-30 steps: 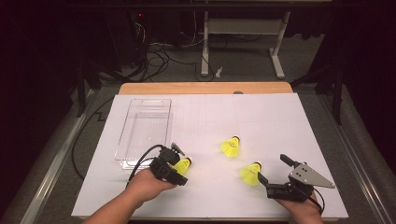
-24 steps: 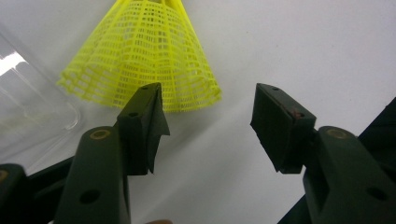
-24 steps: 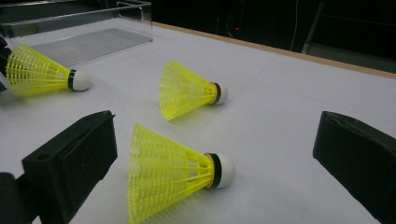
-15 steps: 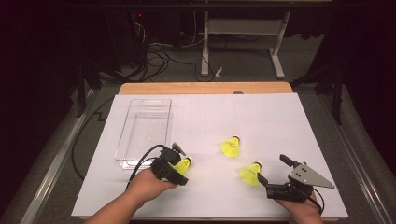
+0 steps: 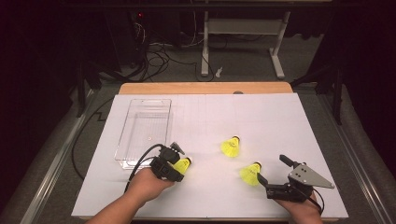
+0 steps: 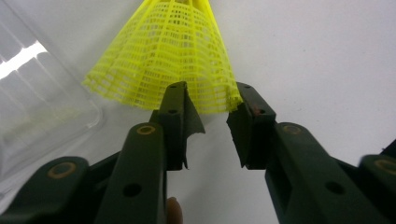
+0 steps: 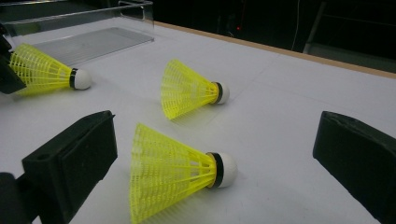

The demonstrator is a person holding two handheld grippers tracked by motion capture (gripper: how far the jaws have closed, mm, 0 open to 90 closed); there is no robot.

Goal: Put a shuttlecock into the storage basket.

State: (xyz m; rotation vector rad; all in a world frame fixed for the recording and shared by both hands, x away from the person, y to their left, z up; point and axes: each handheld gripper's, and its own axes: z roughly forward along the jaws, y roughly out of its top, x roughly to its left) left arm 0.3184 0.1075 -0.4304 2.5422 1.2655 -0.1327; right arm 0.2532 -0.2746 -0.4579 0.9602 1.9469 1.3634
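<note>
Landmark: clear plastic tray (image 5: 144, 130) on the white mat (image 5: 280, 121), left half of the table.

Nearest the person, just off the tray's near right corner: left gripper (image 5: 173, 158), with the left shuttlecock (image 5: 183, 164) at its tip. In the left gripper view the yellow skirt (image 6: 173, 60) fans out straight ahead of the jaws, wide rim toward them, cork end pointing away. So its long axis runs in line with the gripper, not across it. Jaws have just been closing; they stand narrow, tips at the skirt's rim, right tip touching the mesh edge, left tip overlapping it. Whether the pads truly press the skirt I cannot tell. The tray's corner (image 6: 56, 102) lies just left of the skirt.

Farther right of the tray, well apart: right gripper (image 5: 272, 172), jaws wide, nothing between the pads. The near shuttlecock (image 7: 177, 172) lies on its side between the open jaws, cork (image 7: 224, 170) to the view's right, axis across the jaws.

Beyond it, nearer the tray: the middle shuttlecock (image 5: 231, 146), untouched, on its side.

Judgement: left hand is nearer the tray; a short carry up and left should drop its shuttlecock in.
</note>
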